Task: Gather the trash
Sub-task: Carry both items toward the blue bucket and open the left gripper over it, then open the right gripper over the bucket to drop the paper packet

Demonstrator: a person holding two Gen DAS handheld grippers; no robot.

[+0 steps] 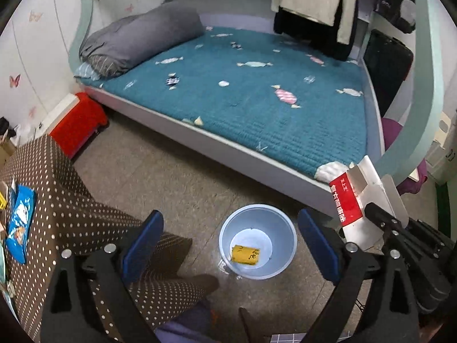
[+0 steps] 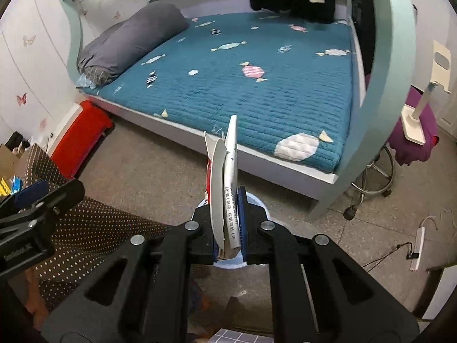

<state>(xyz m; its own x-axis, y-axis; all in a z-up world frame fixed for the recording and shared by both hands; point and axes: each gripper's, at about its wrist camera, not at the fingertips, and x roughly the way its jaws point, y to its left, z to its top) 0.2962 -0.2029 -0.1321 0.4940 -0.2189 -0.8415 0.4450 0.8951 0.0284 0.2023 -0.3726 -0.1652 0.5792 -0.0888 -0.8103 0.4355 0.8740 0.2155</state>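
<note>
A light blue plastic bin (image 1: 258, 240) stands on the floor with a yellow wrapper (image 1: 245, 254) lying at its bottom. My left gripper (image 1: 231, 245) hangs above the bin, open, with nothing between its blue pads. My right gripper (image 2: 227, 223) is shut on a flattened red and white carton (image 2: 225, 183), which sticks up out of the jaws; the same carton (image 1: 360, 200) shows at the right in the left wrist view. In the right wrist view the bin (image 2: 258, 203) peeks out just behind the fingers. A blue snack packet (image 1: 20, 223) lies on the dotted cloth at the left.
A bed (image 1: 242, 91) with a teal quilt and grey pillow fills the back. A brown dotted cloth (image 1: 65, 194) covers a surface at the left. A red box (image 1: 77, 123) sits by the wall. A stool (image 2: 371, 177) and a power strip (image 2: 417, 245) are at the right.
</note>
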